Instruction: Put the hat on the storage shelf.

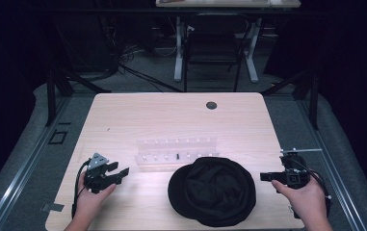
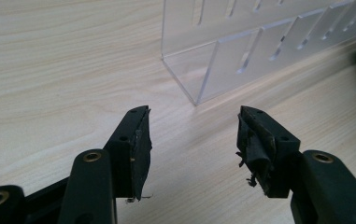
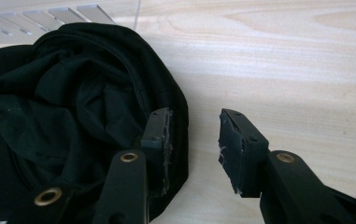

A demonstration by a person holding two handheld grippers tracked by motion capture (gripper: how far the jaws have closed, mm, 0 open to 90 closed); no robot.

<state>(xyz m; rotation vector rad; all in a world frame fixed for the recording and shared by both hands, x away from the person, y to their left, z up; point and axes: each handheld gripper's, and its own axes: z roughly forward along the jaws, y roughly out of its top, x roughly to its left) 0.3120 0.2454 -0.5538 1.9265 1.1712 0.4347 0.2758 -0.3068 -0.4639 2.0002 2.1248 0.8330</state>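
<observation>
Just open right gripper [image 3: 194, 140] beside cap [image 3: 63, 107]

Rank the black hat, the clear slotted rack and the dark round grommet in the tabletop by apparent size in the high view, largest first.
1. black hat
2. clear slotted rack, nearly as wide but much shallower
3. dark round grommet, by far the smallest

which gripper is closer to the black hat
The right gripper: its open jaws sit right at the edge of the black hat. The left gripper rests apart from it, nearer the clear rack.
</observation>
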